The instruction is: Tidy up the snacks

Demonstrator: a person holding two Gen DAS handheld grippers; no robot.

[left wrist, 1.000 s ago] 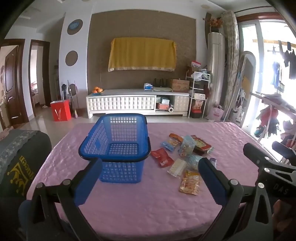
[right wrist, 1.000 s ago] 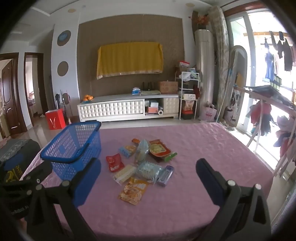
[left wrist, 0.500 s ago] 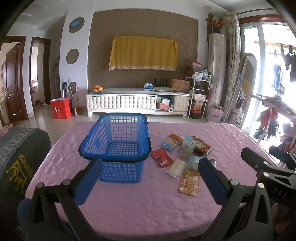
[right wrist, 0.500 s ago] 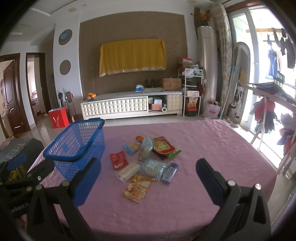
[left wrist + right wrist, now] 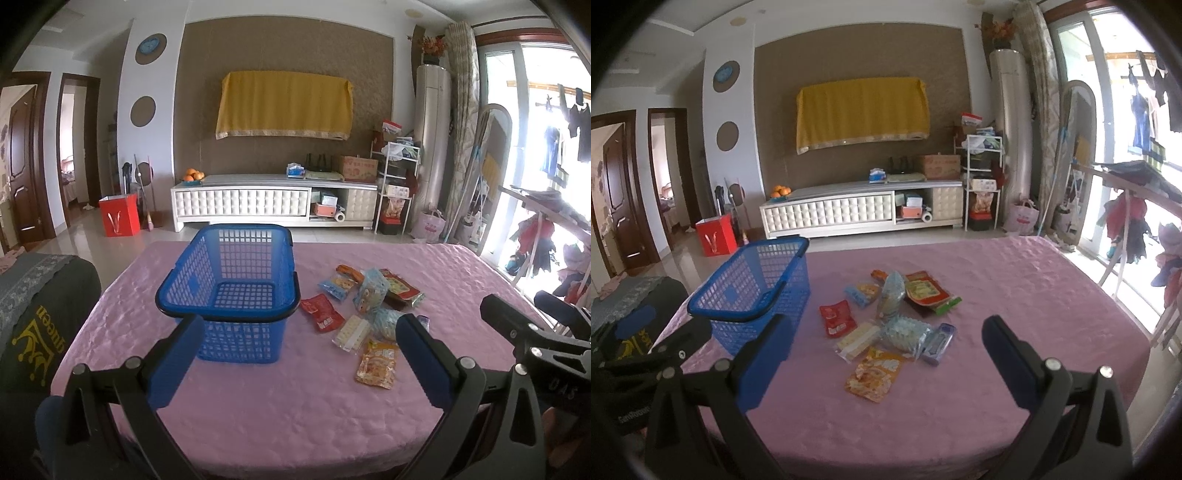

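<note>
On the pink quilted tablecloth (image 5: pixel 258 424), seen from the left wrist, a blue basket (image 5: pixel 229 291) stands empty with its dark handle folded down along the rim, and just to its right lies a loose cluster of snack packets: a red sachet (image 5: pixel 322 314), a pale wafer pack (image 5: pixel 351 333), an orange-yellow packet (image 5: pixel 377 363) nearest the viewer, and a blue cartoon-printed bag (image 5: pixel 373 290) propped among the rest. The left gripper (image 5: pixel 299 360) hangs above the near edge of the table, its blue pads spread wide with nothing between them. To the right the other tool's black frame shows embossed letters that look like "DAS", though they are small. A dark cushion (image 5: pixel 37 325) at the left edge carries a gold crown and the word "queen". From the right wrist, the same basket (image 5: pixel 757 291) sits to the left, well apart from the right gripper (image 5: pixel 886 358), whose jaws are likewise fully parted and empty, aimed at the pile. The orange-yellow packet (image 5: pixel 873 373) lies closest, with the red sachet (image 5: pixel 836 317), a clear blue-dotted bag (image 5: pixel 905 332) and a small purple pack (image 5: pixel 938 343) touching or overlapping neighbours. Printing on the packets is too small to read. By the look of things, nothing has been sorted yet: every snack remains on the cloth and the whole job of moving them into the basket is left.
</note>
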